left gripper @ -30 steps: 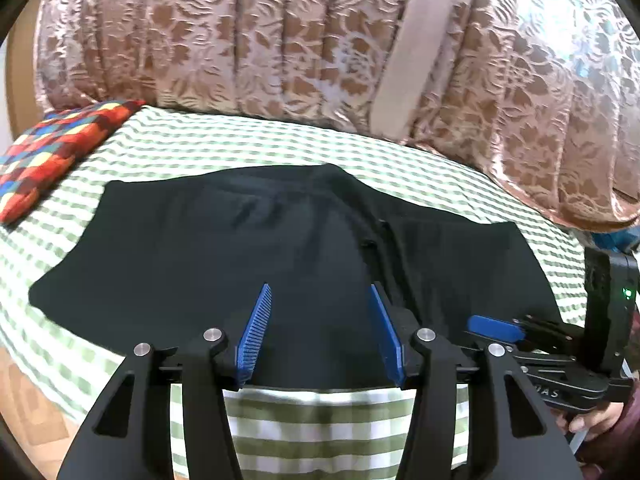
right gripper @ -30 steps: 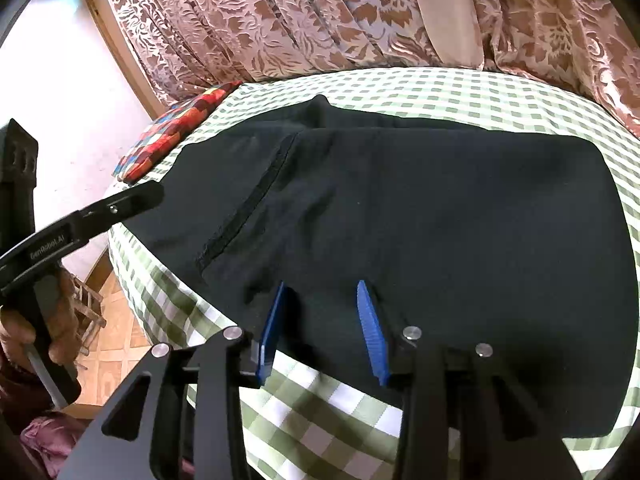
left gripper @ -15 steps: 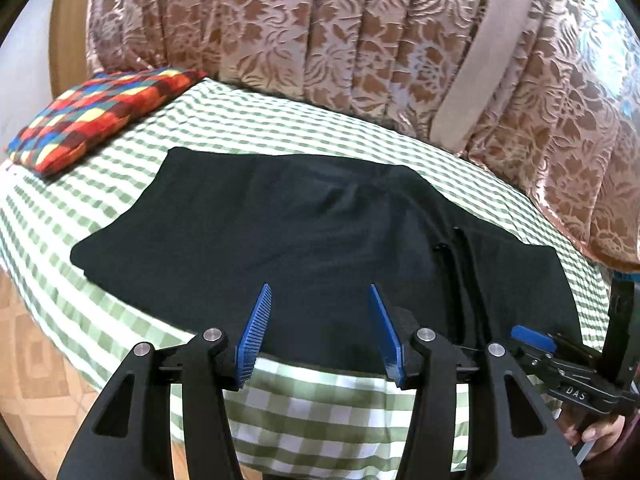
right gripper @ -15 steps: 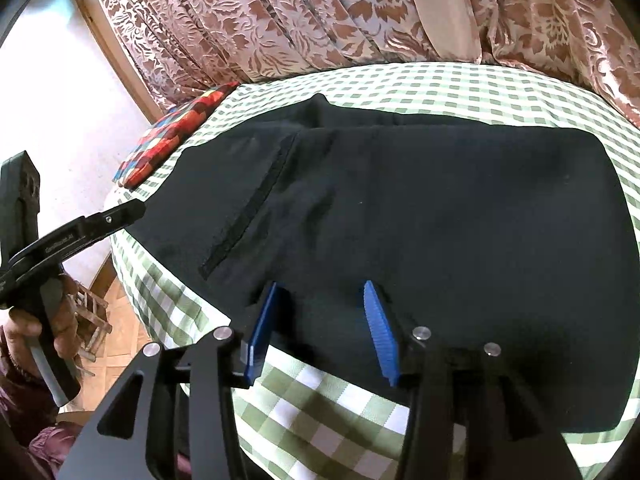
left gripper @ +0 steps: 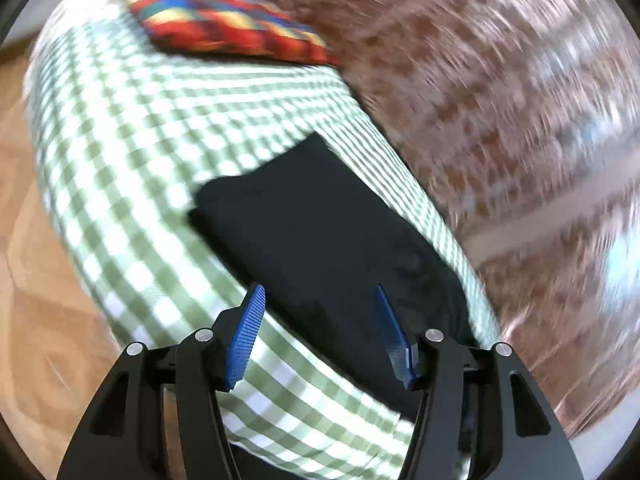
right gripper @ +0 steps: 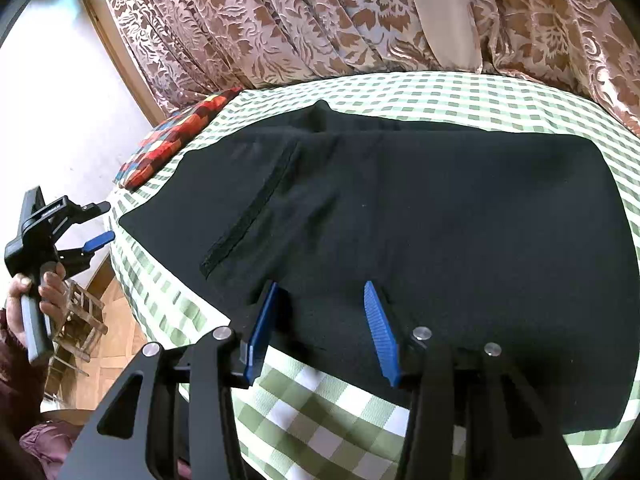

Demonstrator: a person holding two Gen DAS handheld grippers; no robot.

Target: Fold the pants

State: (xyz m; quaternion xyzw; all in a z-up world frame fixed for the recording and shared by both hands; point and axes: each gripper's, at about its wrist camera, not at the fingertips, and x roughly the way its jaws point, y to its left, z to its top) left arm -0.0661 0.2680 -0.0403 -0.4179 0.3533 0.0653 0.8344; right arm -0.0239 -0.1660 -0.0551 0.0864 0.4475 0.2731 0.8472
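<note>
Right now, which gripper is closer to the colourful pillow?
Left. The left gripper hangs off the bed's end nearest the pillow; the right gripper is farther along, over the pants.

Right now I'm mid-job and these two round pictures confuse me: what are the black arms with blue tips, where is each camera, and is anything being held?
Each picture comes from a fisheye camera mounted on a hand-held gripper, looking forward along its two fingers. No robot: a person squeezes a handle in each hand.

The blurred picture is the left wrist view. The left gripper is open, its jaws having just widened, with nothing between them. It also shows at the left edge of the right wrist view, held by the person's hand.

The sharp picture is the right wrist view. The right gripper hovers at the near edge of the black pants, jaws open and just widened, gripping nothing.

The pants lie flat on the green checked cloth. A multicoloured cushion sits at the far end, before patterned curtains.
</note>
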